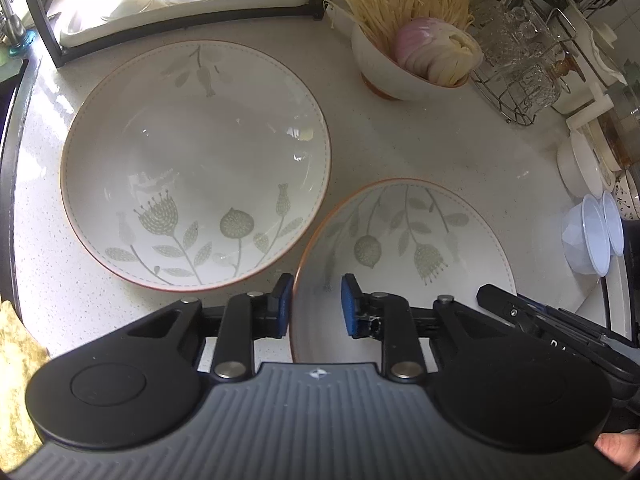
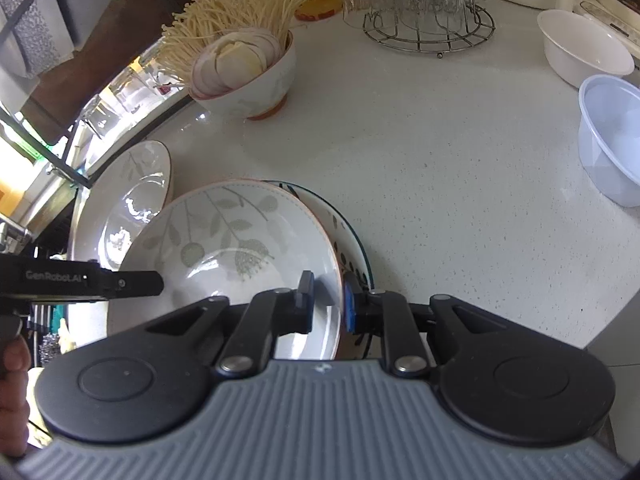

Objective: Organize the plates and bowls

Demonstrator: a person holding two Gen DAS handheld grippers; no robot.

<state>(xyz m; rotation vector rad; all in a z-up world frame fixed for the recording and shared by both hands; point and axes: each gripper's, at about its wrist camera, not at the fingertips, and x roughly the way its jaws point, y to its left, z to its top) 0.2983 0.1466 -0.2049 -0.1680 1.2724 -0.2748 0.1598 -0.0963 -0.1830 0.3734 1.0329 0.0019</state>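
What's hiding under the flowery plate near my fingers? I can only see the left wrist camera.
Observer: A blue-rimmed plate lies beneath the flowery plate, peeking out on its right side.
Operator: Is the other gripper holding my plate too?
Observer: Yes. The right gripper has one finger inside the flowery plate's rim and one outside, and it looks clamped on.

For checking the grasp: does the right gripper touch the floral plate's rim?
Touching. Right wrist view: the right gripper has its fingers on both sides of the floral plate rim.
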